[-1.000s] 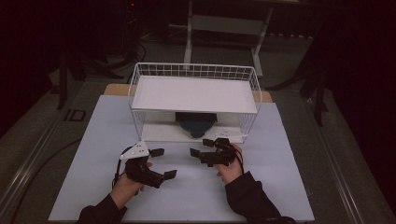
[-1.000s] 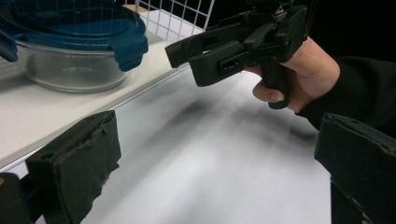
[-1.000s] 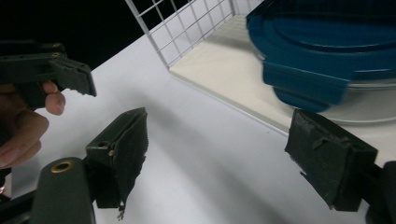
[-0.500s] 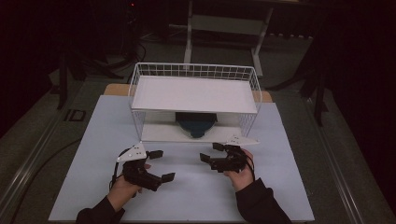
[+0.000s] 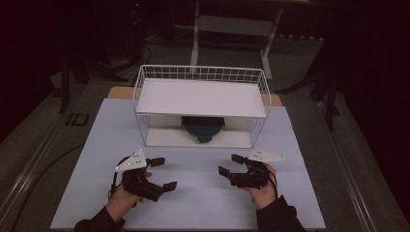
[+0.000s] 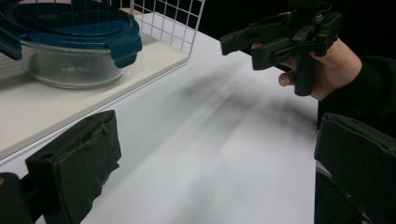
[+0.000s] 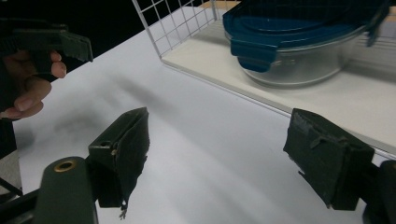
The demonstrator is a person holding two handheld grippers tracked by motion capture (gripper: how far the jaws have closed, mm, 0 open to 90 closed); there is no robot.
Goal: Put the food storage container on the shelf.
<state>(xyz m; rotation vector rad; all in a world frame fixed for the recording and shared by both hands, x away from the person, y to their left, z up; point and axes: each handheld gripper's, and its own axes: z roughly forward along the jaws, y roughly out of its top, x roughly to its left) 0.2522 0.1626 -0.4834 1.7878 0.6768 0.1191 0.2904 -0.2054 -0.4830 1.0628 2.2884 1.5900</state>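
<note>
A clear glass container with a blue clip lid [image 5: 203, 128] stands on the lower board of a white wire rack [image 5: 200, 77], under its white shelf. The container [image 6: 70, 51] fills the upper left of the left gripper view; in the right gripper view the container [image 7: 299, 42] sits at the upper right. My left gripper [image 5: 163, 173] is held over the white table in front of the rack's left half, open and empty. My right gripper [image 5: 230, 164] is held in front of the right half, open too, with nothing between its pads [image 7: 123, 149]. Both point inward and forward.
The rack's white shelf [image 5: 200, 96] roofs over the container, and wire mesh walls [image 6: 163, 18] close its sides. The white table top [image 5: 193, 203] spreads around both hands. A dark floor and stand legs [image 5: 196, 29] lie beyond the table.
My right gripper has drawn back to the right and toward the person, away from the rack's front. The left gripper has hardly moved. Both stay open.
</note>
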